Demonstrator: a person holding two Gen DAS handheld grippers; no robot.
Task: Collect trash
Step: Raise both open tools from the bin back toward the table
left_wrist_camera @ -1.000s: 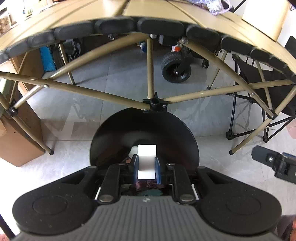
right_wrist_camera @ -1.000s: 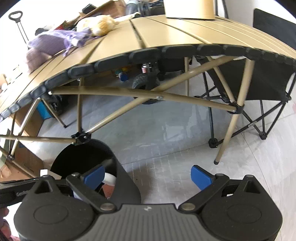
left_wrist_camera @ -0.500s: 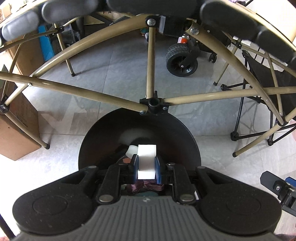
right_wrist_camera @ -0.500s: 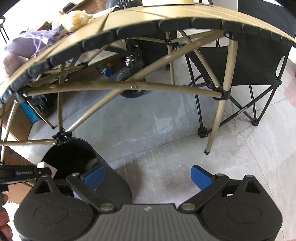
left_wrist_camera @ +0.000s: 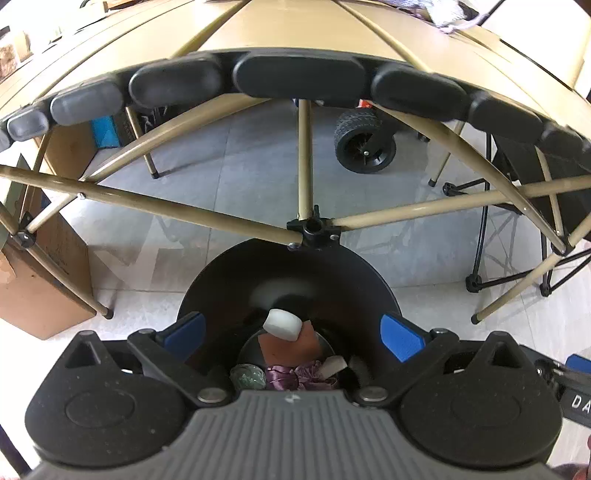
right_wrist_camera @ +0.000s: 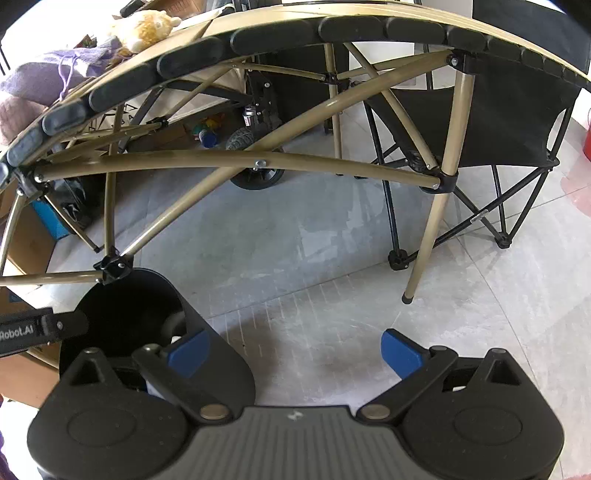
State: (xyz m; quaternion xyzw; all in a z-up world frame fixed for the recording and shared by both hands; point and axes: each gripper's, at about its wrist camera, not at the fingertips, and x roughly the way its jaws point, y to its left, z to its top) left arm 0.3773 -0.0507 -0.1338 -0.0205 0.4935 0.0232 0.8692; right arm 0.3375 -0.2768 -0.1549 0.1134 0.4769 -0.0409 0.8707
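Hanging over the black bin [left_wrist_camera: 221, 280], my left gripper [left_wrist_camera: 291, 334] has just been opening, and its blue pads now stand wide apart with nothing between them; the white block [left_wrist_camera: 282, 325] I was carrying lies free below and slightly ahead of them, inside the bin on top of the other scraps, its long axis running roughly across the gap. My right gripper [right_wrist_camera: 295, 354] is spread wide and empty too, beside the bin over bare floor, so I judge the next piece must come off the table [right_wrist_camera: 332, 26].
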